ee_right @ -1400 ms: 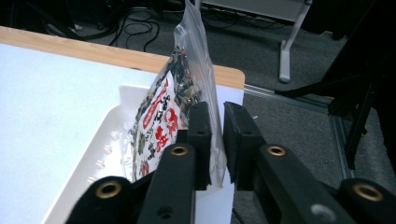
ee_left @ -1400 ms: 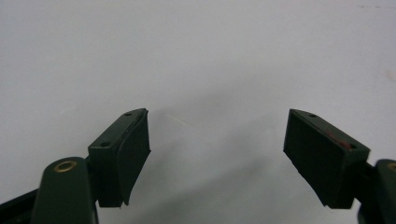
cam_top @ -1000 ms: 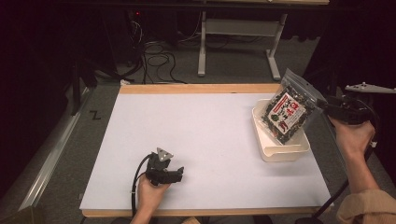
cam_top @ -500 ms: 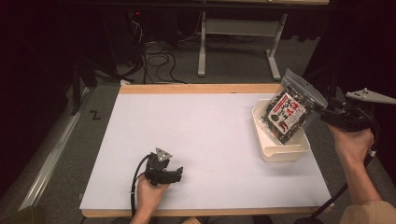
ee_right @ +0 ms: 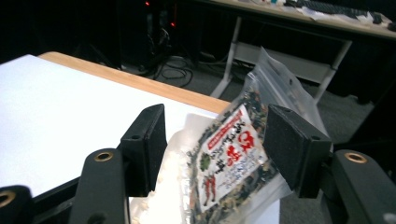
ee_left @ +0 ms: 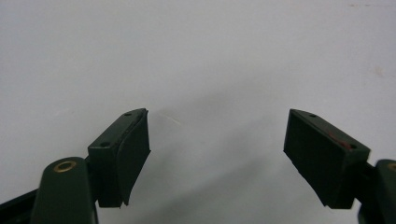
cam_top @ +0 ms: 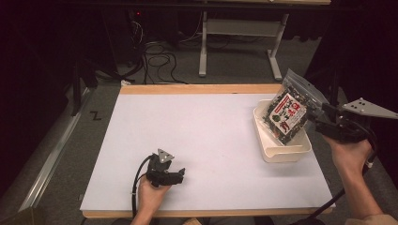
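The snack bag (cam_top: 289,112) stands propped in the cream plastic tray (cam_top: 283,153) at the right edge of the white table top (cam_top: 197,140), its bottom down in the tray and its clear sealed top leaning up and away over the far right rim, so its long axis runs tilted from the tray floor toward the far right. The right gripper (cam_top: 324,118) sits just beside it, off the table's right side, and is plainly the nearer one; in the right gripper view the bag (ee_right: 233,158) lies straight ahead between the two black jaws, which stand spread wide, with a gap on either side and no clear contact. Whether the tips brush the film I cannot tell. The left gripper (cam_top: 174,176) rests well apart near the front left of the table, its jaws (ee_left: 215,158) also spread, with only bare white surface between them. The bag is a clear crinkled pouch full of dark, leafy dried bits, with a white and red printed label on its face; it will likely flex and slip under a pinch
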{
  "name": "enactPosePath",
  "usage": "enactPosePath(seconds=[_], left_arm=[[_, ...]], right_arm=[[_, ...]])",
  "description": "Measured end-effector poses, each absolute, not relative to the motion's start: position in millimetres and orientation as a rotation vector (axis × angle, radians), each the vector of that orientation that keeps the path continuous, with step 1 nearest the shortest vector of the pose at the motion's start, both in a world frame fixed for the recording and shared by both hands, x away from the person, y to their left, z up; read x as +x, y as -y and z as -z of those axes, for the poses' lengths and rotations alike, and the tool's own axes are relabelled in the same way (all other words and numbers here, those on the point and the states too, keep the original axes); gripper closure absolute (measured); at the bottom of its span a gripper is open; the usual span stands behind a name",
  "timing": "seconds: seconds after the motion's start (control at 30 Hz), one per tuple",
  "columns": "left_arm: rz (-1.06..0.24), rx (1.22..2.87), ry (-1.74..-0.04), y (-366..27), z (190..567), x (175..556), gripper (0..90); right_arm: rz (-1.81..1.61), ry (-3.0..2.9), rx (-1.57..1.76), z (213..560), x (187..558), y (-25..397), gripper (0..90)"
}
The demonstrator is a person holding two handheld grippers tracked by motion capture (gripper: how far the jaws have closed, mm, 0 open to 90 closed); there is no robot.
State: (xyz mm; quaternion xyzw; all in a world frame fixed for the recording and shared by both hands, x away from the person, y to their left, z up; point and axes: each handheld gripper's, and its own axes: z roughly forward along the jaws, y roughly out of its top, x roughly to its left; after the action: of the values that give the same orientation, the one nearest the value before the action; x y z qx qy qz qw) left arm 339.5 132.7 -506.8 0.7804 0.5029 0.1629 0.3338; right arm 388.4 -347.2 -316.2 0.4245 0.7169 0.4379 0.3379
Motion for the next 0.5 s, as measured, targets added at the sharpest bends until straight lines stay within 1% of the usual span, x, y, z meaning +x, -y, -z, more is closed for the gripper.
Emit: enactPosePath(seconds=[0.5], left_arm=[[-0.423, 2.038, -1.316, -132.4, 507.1, 339.9, 23.1]], right_arm=[[-1.218, -1.899, 1.052, 326.4, 370.2, 336.5, 38.6]])
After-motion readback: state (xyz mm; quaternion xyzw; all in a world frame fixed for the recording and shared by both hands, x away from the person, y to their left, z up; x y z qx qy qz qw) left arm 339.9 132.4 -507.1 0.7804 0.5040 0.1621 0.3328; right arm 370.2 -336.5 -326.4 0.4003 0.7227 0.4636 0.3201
